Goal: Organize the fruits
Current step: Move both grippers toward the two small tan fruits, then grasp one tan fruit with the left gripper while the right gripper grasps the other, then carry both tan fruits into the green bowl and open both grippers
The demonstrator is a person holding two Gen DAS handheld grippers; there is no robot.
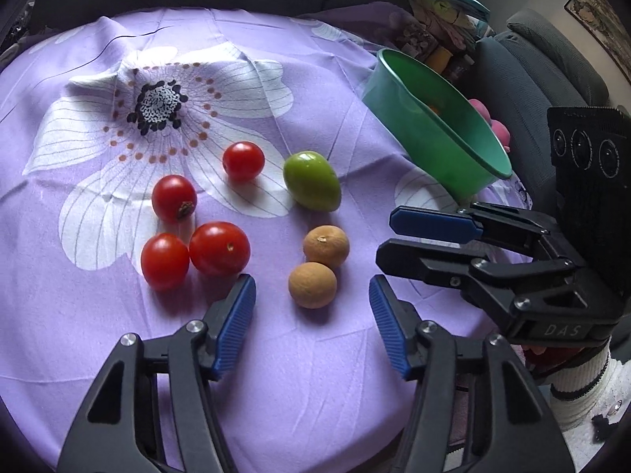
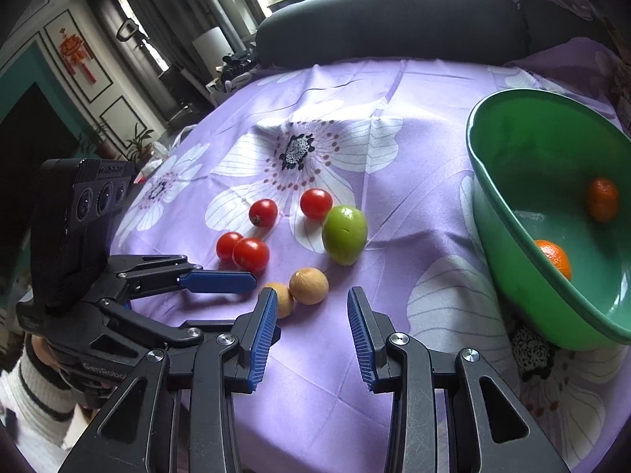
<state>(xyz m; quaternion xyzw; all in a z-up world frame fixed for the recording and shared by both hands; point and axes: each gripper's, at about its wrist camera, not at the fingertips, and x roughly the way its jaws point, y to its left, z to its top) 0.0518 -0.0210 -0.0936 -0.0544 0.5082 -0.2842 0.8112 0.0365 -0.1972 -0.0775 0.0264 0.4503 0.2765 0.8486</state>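
Note:
Several red cherry tomatoes [image 1: 219, 248] [image 2: 251, 254], a green fruit [image 1: 311, 180] [image 2: 344, 234] and two tan longans [image 1: 326, 246] [image 2: 308, 285] lie on the purple flowered cloth [image 1: 315, 374]. My left gripper [image 1: 311, 282] is open, its blue pads either side of the nearer longan [image 1: 312, 284] and not touching it. My right gripper [image 2: 312, 295] stands with a narrow gap and nothing between its pads, just short of the longans. It also shows in the left wrist view as the right gripper [image 1: 388, 238]. The green bowl [image 2: 512, 149] [image 1: 445, 118] at the right holds two small orange fruits [image 2: 556, 258].
A dark cushion [image 2: 394, 19] runs along the table's far edge. Pink objects [image 1: 499, 130] sit behind the bowl. A striped white sleeve [image 1: 579, 378] is at the table's right edge. Bare cloth [image 1: 118, 59] spreads around the printed flower.

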